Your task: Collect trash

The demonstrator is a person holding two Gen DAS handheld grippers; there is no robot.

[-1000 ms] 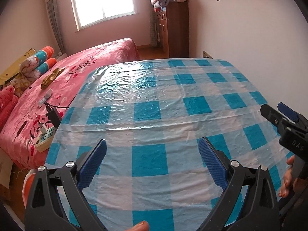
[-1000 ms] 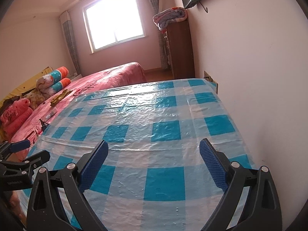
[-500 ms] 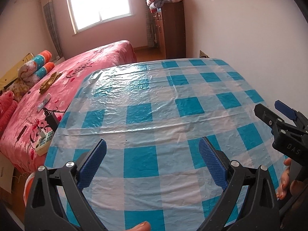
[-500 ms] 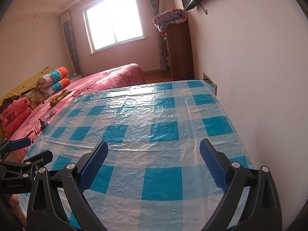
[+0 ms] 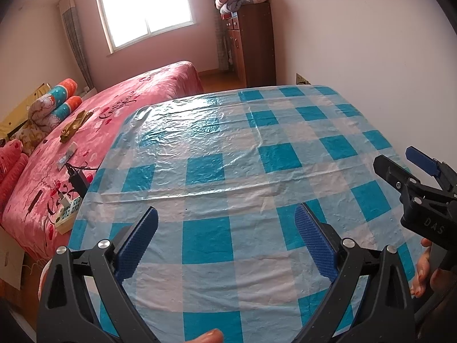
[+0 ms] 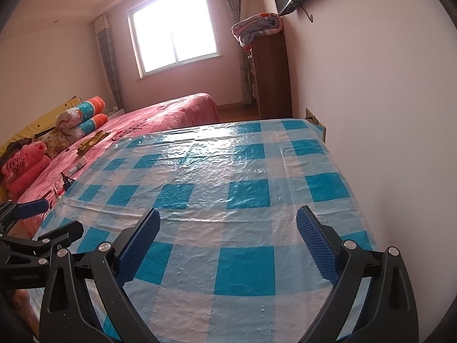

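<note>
A table with a blue and white checked plastic cloth (image 5: 242, 171) fills both views; it also shows in the right wrist view (image 6: 228, 200). No trash shows on it. My left gripper (image 5: 225, 228) is open and empty above the table's near edge. My right gripper (image 6: 228, 231) is open and empty beside it, closer to the wall. The right gripper also shows at the right edge of the left wrist view (image 5: 400, 163). The left gripper shows at the left edge of the right wrist view (image 6: 48, 217).
A bed with a pink cover (image 5: 85, 131) stands left of the table, with rolled quilts (image 5: 54, 103), a power strip (image 5: 67, 214) and small items on it. A white wall (image 6: 385, 114) runs along the table's right side. A wooden cabinet (image 5: 257, 45) stands behind.
The left gripper has tilted up and drawn back a little, so more of the room shows. The right gripper has barely moved. Both stay open.
</note>
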